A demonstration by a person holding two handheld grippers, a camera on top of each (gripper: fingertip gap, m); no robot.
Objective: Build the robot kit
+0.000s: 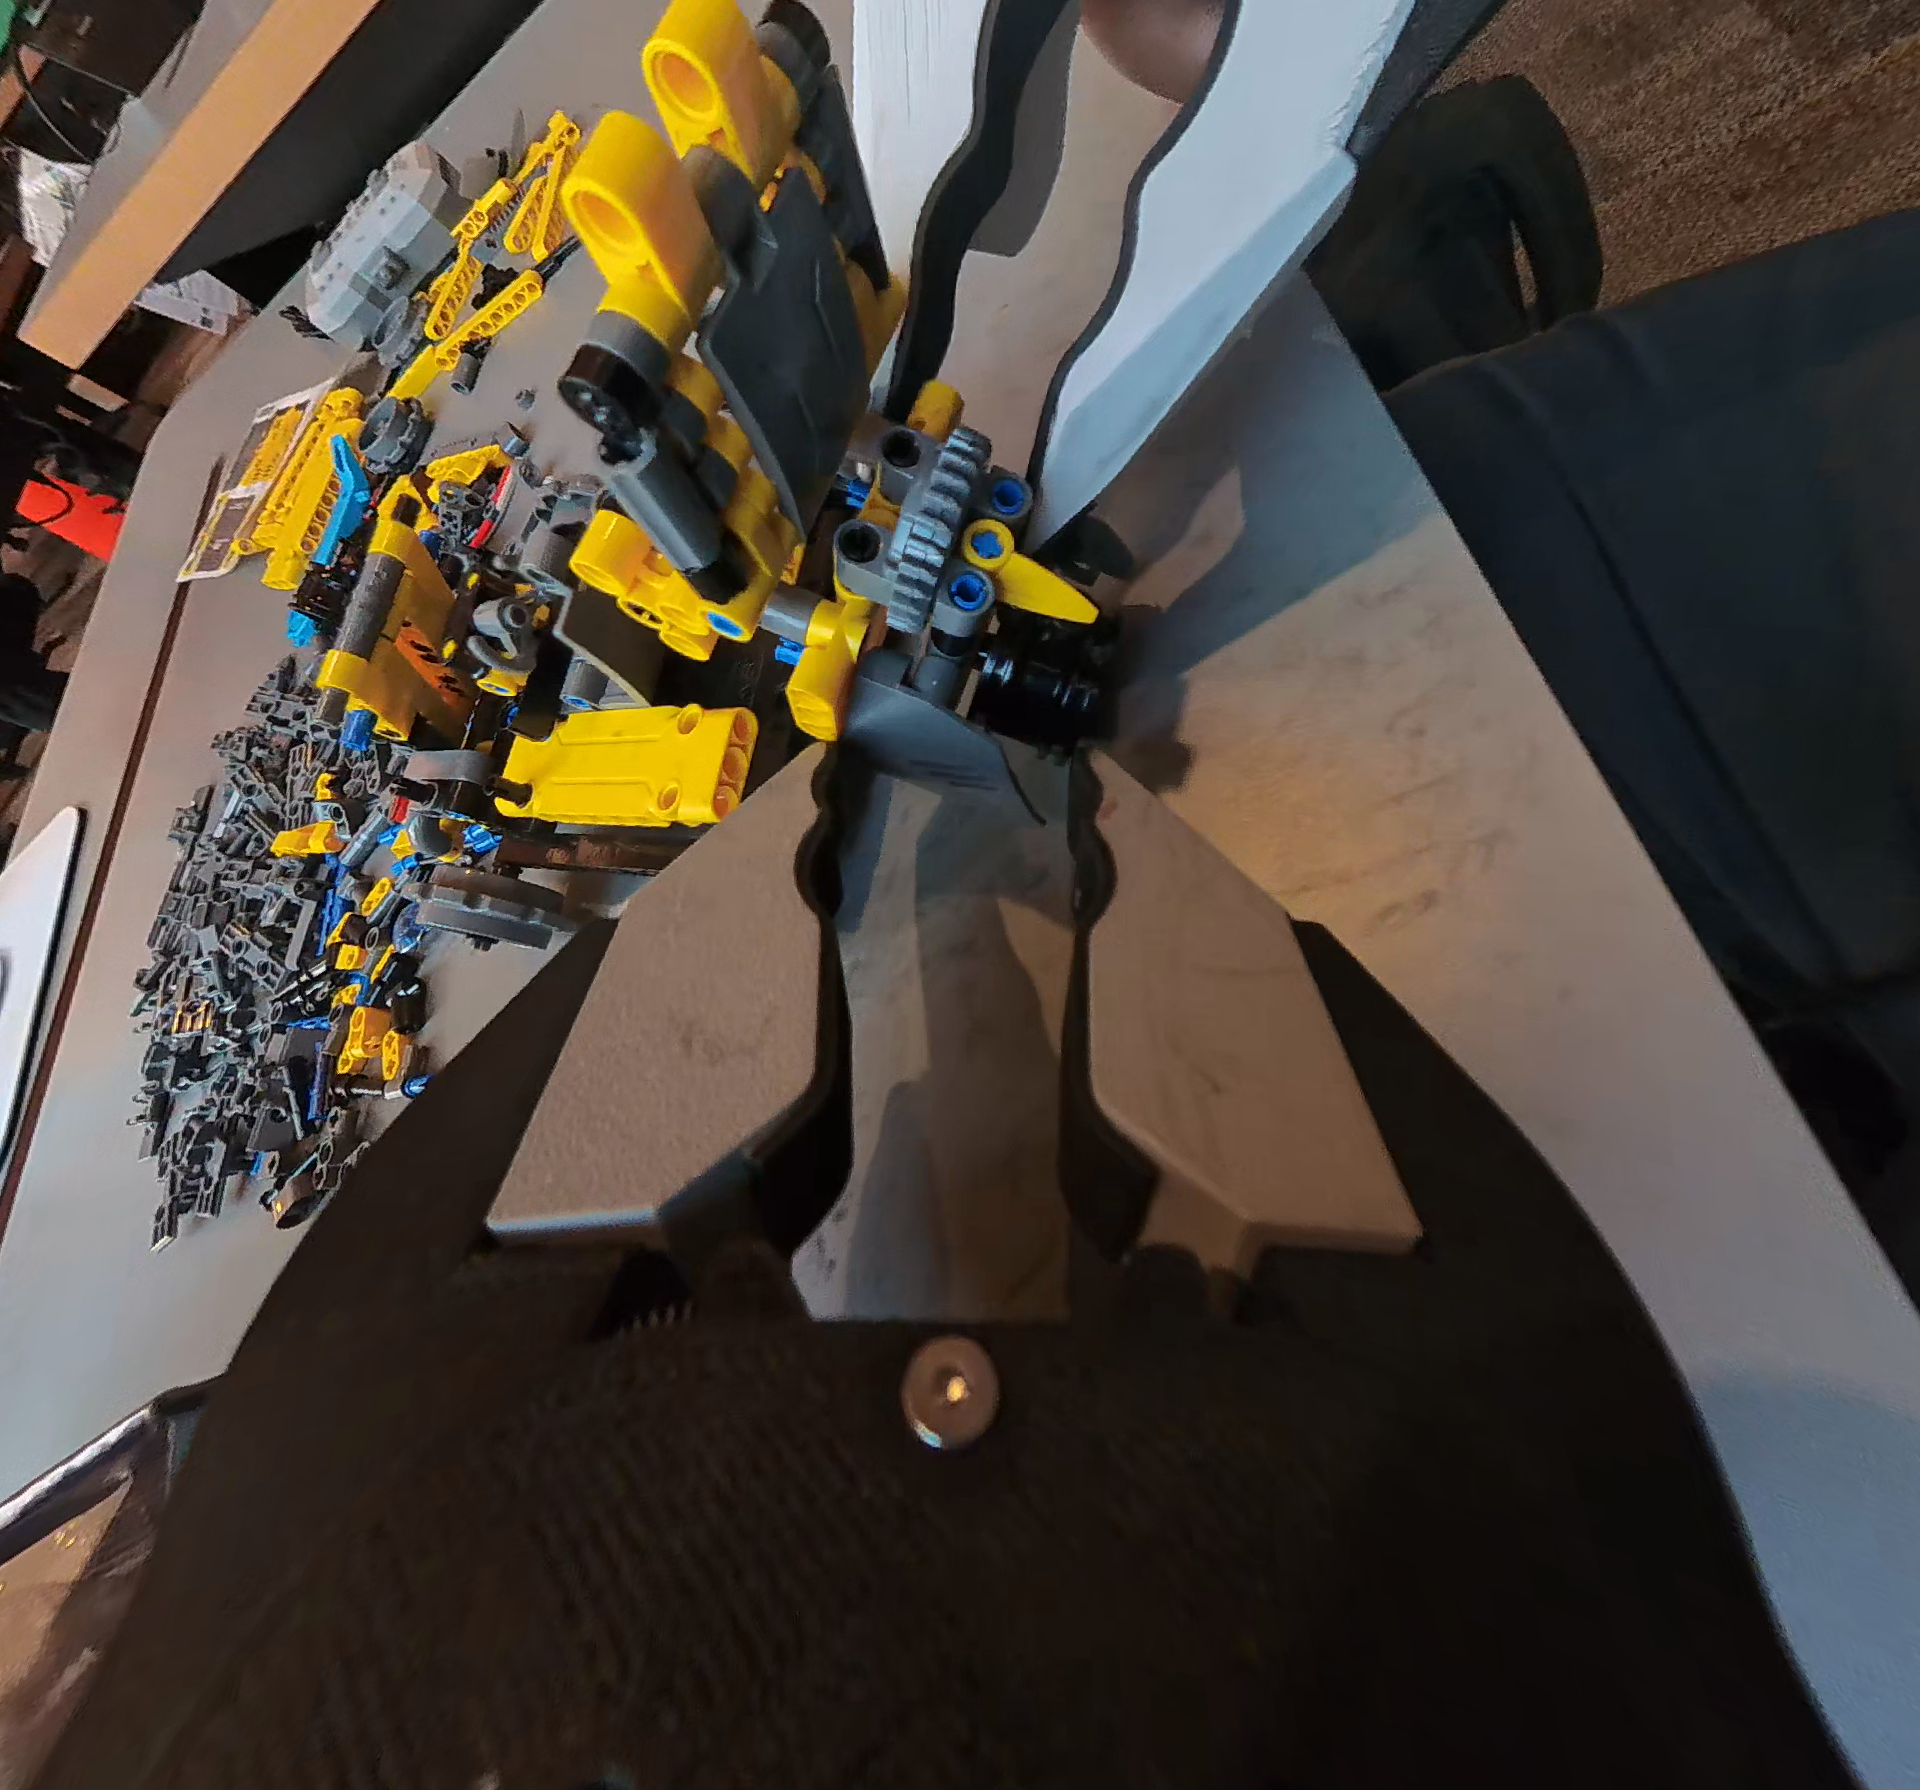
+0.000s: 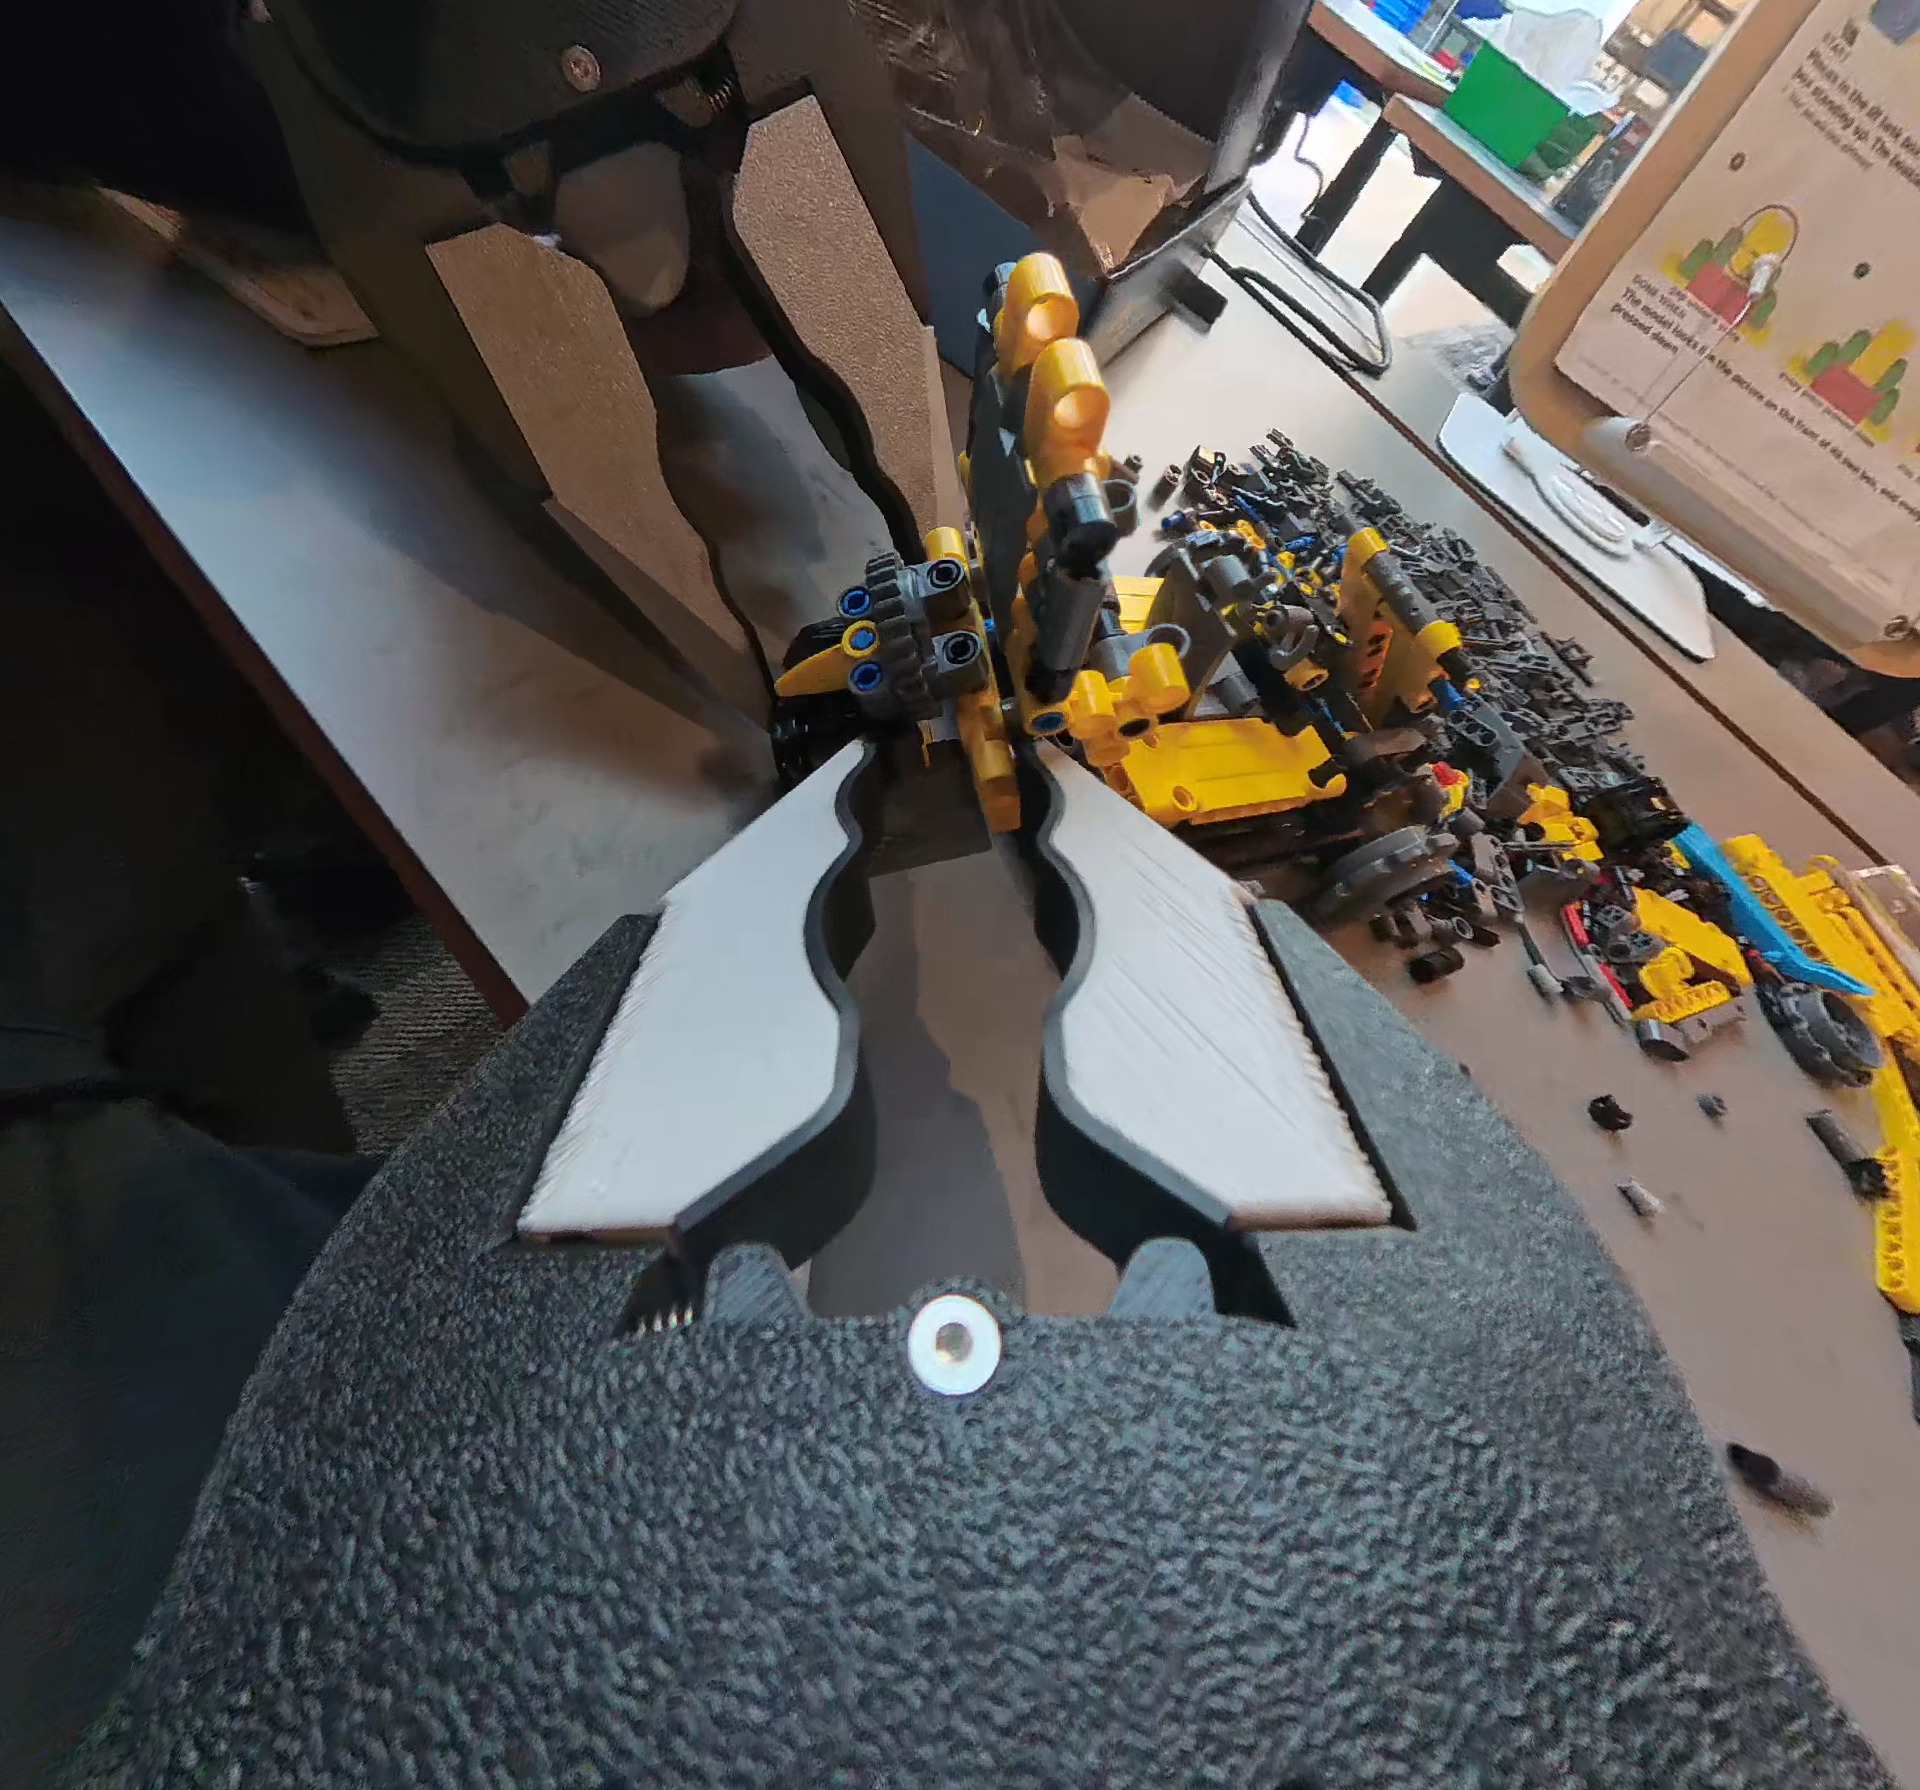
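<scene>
Model (image 1: 727, 493) sits near the table (image 1: 1403, 701) edge, both your grippers, left (image 1: 951, 774) and right (image 2: 945, 764), clamped on it; uneven squeezing could pop pieces loose.

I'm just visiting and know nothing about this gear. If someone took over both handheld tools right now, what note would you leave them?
Left tool: shut on the dark grey end of the yellow and grey brick model.
Right tool: shut on the same model from the opposite side, next to its grey gear.
The model sits near the edge of the table, with both tools meeting at its gear end.
Put together: this one chunk, with two yellow tubes on top.
Not attached: a pile of small loose pieces and a few yellow sub-assemblies beyond it.
</scene>
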